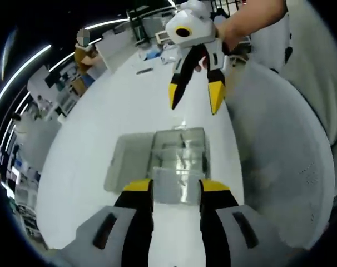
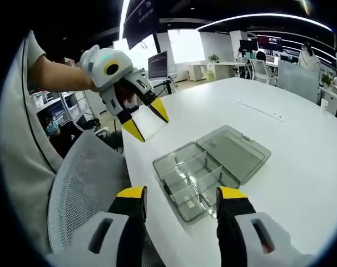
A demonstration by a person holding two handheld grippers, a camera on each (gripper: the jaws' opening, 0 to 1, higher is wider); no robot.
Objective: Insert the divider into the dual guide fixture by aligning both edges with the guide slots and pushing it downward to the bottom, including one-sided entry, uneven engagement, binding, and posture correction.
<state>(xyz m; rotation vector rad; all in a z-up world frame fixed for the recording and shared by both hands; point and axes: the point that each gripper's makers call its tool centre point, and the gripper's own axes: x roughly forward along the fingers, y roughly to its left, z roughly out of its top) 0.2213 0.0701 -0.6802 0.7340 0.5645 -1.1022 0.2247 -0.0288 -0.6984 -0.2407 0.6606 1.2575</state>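
A clear compartment box (image 1: 179,146) (image 2: 186,177), the guide fixture, lies on the white table (image 1: 102,111) (image 2: 302,167) with its lid (image 1: 128,162) (image 2: 235,149) folded open beside it. My left gripper (image 1: 176,186) (image 2: 147,120) grips a thin clear divider (image 1: 177,192) (image 2: 150,127) between its yellow tips. It hovers above the table edge, off the box's near end. My right gripper (image 2: 181,193) (image 1: 195,95) is open and holds nothing. It hangs above the box's other end, across from the left gripper.
A grey mesh chair (image 2: 82,178) (image 1: 279,156) stands against the table edge beside the box. A thin strip (image 2: 260,110) lies further out on the table. Desks, monitors and a seated person (image 1: 85,53) are in the background.
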